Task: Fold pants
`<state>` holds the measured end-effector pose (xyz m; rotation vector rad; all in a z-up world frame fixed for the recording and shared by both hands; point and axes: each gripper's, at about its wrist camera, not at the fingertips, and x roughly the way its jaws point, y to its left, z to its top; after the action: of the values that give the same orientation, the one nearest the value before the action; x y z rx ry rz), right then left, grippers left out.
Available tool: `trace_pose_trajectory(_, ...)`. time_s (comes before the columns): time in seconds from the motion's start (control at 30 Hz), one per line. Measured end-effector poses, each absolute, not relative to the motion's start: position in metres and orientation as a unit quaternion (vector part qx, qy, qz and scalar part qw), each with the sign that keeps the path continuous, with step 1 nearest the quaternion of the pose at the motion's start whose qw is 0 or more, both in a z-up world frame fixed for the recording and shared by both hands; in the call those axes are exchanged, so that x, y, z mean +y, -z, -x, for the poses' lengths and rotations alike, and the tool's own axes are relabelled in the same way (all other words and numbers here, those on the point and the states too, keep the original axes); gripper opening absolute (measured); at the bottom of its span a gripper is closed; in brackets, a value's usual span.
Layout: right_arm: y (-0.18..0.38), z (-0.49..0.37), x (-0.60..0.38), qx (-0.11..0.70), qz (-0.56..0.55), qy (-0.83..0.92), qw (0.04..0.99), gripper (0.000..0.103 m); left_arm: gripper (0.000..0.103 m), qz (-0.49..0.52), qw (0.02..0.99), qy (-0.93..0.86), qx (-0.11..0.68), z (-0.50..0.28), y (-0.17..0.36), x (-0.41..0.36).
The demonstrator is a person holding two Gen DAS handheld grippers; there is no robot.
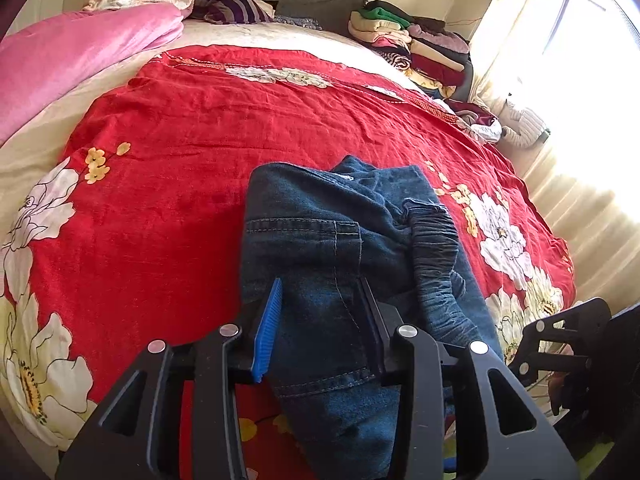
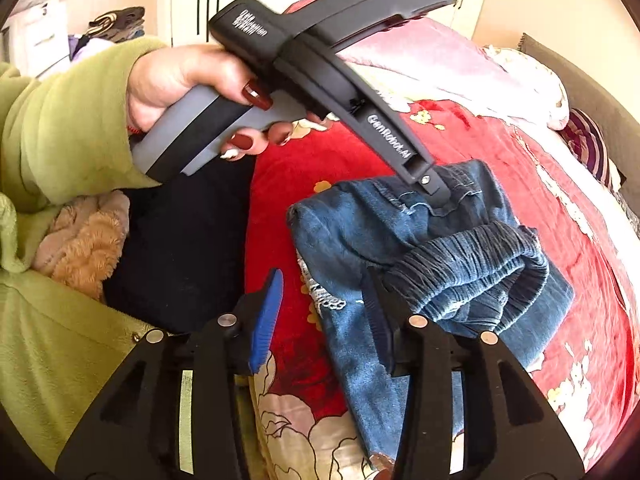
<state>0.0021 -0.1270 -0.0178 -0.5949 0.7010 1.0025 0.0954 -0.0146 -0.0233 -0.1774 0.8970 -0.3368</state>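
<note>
Blue denim pants (image 1: pixel 320 240) lie bunched and partly folded on the red flowered bedspread (image 1: pixel 180 120), the ribbed elastic waistband (image 1: pixel 436 248) turned up on the right. My left gripper (image 1: pixel 320 320) is open right above the denim, its blue pad (image 1: pixel 268 332) on the left. In the right wrist view the pants (image 2: pixel 360 232) lie ahead. My right gripper (image 2: pixel 324 320) is open at their near edge, next to the waistband (image 2: pixel 472 272). The left gripper's tip (image 2: pixel 436 188) rests on the pants' far part.
A pink blanket (image 1: pixel 80 52) lies at the bed's far left. Stacked folded clothes (image 1: pixel 416 44) sit at the far right by the curtained window (image 1: pixel 560 80). The person's green sleeve (image 2: pixel 68 120) and hand fill the left of the right wrist view.
</note>
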Motion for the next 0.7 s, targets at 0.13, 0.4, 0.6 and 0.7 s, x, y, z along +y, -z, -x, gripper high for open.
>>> trace_pose_trajectory(0.13, 0.010, 0.002, -0.130, 0.321, 0.262, -0.465, 0.782, 0.040, 0.042, 0.085, 0.886, 0.160, 0.428, -0.093, 0.020, -0.014)
trace_pose_trajectory(0.4, -0.014, -0.008, -0.154, 0.307, 0.199, -0.421, 0.830, 0.056, 0.052, 0.086, 0.895, 0.155, 0.409, -0.081, 0.007, -0.009)
trace_pose_trajectory(0.6, -0.034, -0.040, -0.198, 0.308, 0.106, -0.314, 0.892, 0.070, 0.067, 0.091, 0.906, 0.138, 0.390, -0.073, -0.004, 0.001)
trace_pose_trajectory(0.7, -0.032, -0.054, -0.215, 0.322, 0.079, -0.270, 0.904, 0.070, 0.067, 0.092, 0.907, 0.130, 0.390, -0.075, -0.003, 0.003)
